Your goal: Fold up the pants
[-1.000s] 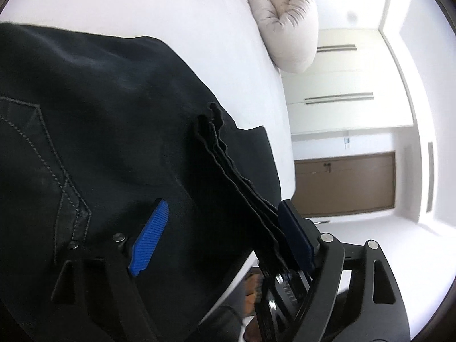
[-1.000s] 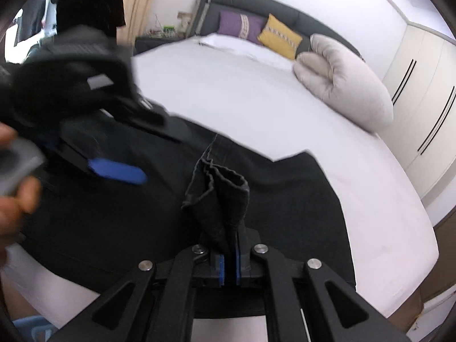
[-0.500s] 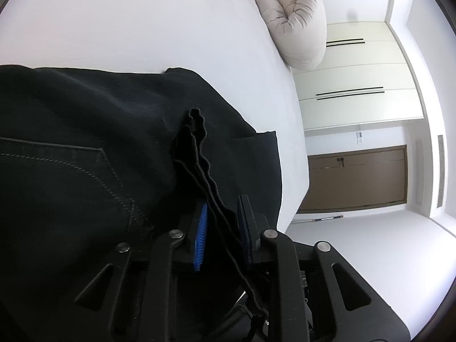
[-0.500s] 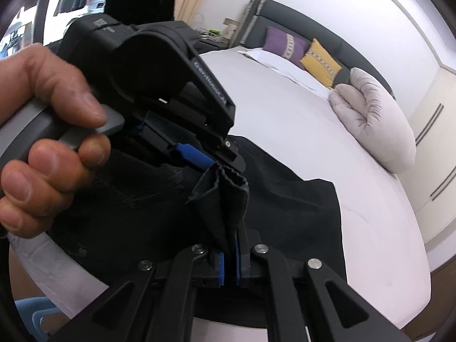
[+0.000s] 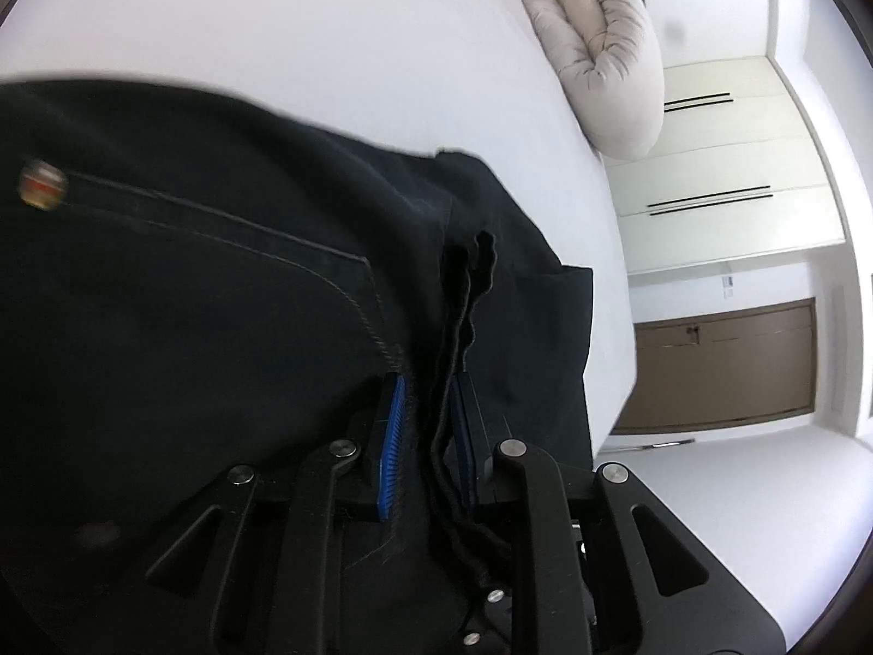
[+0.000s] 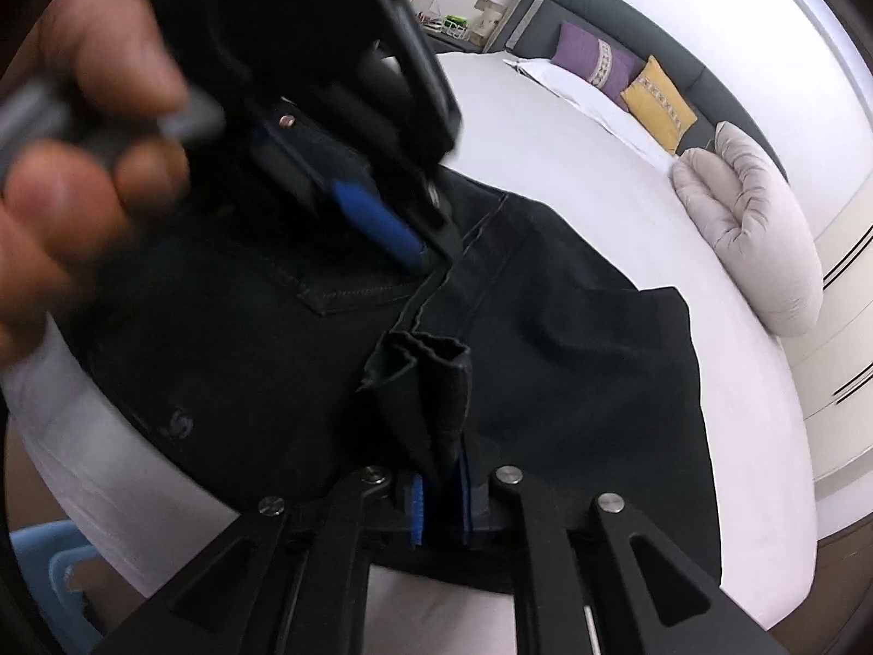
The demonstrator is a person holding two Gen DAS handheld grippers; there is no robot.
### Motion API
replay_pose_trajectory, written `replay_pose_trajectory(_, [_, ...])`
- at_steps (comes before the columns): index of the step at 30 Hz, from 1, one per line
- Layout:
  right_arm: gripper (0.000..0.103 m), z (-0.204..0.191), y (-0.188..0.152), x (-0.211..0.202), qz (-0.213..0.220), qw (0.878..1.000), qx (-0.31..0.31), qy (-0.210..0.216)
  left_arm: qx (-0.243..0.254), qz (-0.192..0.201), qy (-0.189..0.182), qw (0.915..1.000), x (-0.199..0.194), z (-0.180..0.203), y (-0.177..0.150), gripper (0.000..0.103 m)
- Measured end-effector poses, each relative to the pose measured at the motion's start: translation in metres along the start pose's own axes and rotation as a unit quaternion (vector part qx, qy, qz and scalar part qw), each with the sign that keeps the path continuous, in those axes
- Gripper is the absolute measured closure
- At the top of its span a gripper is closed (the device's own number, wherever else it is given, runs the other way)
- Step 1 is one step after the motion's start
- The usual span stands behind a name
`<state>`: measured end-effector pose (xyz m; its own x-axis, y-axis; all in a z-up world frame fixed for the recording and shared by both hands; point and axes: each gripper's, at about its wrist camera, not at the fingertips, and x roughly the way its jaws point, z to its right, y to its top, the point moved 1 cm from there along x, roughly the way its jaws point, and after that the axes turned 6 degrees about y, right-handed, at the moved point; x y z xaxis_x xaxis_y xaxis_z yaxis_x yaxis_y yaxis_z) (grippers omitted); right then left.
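Observation:
Black pants (image 5: 191, 300) lie folded on the white bed (image 5: 327, 27), also in the right wrist view (image 6: 573, 371). My left gripper (image 5: 428, 420) has its blue pads close on either side of a bunched edge of the pants (image 5: 464, 295). My right gripper (image 6: 439, 496) is shut on a bunched fold of the pants edge (image 6: 431, 382). In the right wrist view the left gripper (image 6: 376, 218), held by a hand (image 6: 71, 164), sits over the pants near a back pocket (image 6: 349, 295).
A beige rolled cushion (image 5: 605, 54) lies at the far end of the bed, also in the right wrist view (image 6: 758, 229). Purple and yellow pillows (image 6: 627, 82) lean on a dark headboard. White wardrobes (image 5: 720, 164) and a brown door (image 5: 725, 365) stand beyond the bed edge.
My left gripper went from wide open to closed around the bunched pants edge, coming in close beside the right gripper. The right gripper kept its hold on the fold.

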<state>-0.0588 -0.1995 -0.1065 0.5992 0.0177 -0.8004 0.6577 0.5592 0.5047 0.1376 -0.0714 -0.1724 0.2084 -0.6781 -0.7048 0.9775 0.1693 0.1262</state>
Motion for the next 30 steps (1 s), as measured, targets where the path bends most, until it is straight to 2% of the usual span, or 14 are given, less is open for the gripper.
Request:
replay_pose_trajectory(4, [0.089, -0.001, -0.003, -0.006, 0.008, 1.0, -0.006, 0.008, 0.014, 0.026, 0.004, 0.9996, -0.019, 0.007, 0.005, 0.086])
replay_pose_trajectory(8, [0.092, 0.006, -0.005, -0.011, 0.022, 1.0, 0.012, 0.019, 0.039, -0.001, 0.021, 0.999, -0.004, 0.021, 0.026, 0.086])
replay_pose_trajectory(12, [0.094, 0.011, -0.006, -0.016, 0.037, 0.998, 0.038, 0.017, 0.033, -0.032, 0.025, 0.9986, 0.013, 0.021, 0.039, 0.085])
replay_pose_trajectory(13, [0.094, 0.011, -0.006, -0.017, 0.04, 0.998, 0.041, 0.018, 0.038, -0.035, 0.03, 0.9982, 0.016, 0.022, 0.042, 0.08])
replay_pose_trajectory(15, [0.094, 0.013, -0.005, -0.018, 0.047, 0.998, 0.045, 0.02, 0.034, -0.041, 0.031, 0.9981, 0.018, 0.021, 0.043, 0.052])
replay_pose_trajectory(16, [0.094, 0.012, -0.004, -0.02, 0.049, 0.998, 0.044, 0.019, 0.028, -0.039, 0.021, 0.9986, 0.02, 0.022, 0.044, 0.034])
replay_pose_trajectory(17, [0.094, 0.014, -0.002, -0.022, 0.053, 0.997, 0.045, 0.017, 0.025, -0.035, 0.01, 0.999, 0.02, 0.023, 0.046, 0.03])
replay_pose_trajectory(22, [0.094, 0.017, 0.003, -0.026, 0.06, 0.997, 0.046, 0.015, 0.038, -0.044, 0.013, 0.9982, 0.031, 0.034, 0.052, 0.03])
replay_pose_trajectory(24, [0.094, 0.016, 0.004, -0.029, 0.065, 0.997, 0.046, 0.015, 0.039, -0.055, 0.005, 0.9977, 0.034, 0.035, 0.053, 0.034])
replay_pose_trajectory(25, [0.094, 0.017, 0.005, -0.03, 0.07, 0.996, 0.045, 0.015, 0.042, -0.062, 0.004, 0.9972, 0.035, 0.035, 0.051, 0.047])
replay_pose_trajectory(26, [0.094, 0.017, 0.006, -0.032, 0.074, 0.996, 0.044, 0.013, 0.044, -0.069, 0.007, 0.9966, 0.038, 0.036, 0.051, 0.067])
replay_pose_trajectory(29, [0.094, 0.018, 0.007, -0.034, 0.083, 0.996, 0.04, 0.008, 0.039, -0.078, -0.002, 0.9962, 0.04, 0.034, 0.049, 0.094])
replay_pose_trajectory(30, [0.094, 0.018, 0.008, -0.035, 0.085, 0.996, 0.039, 0.007, 0.041, -0.075, -0.006, 0.9963, 0.039, 0.035, 0.048, 0.095])
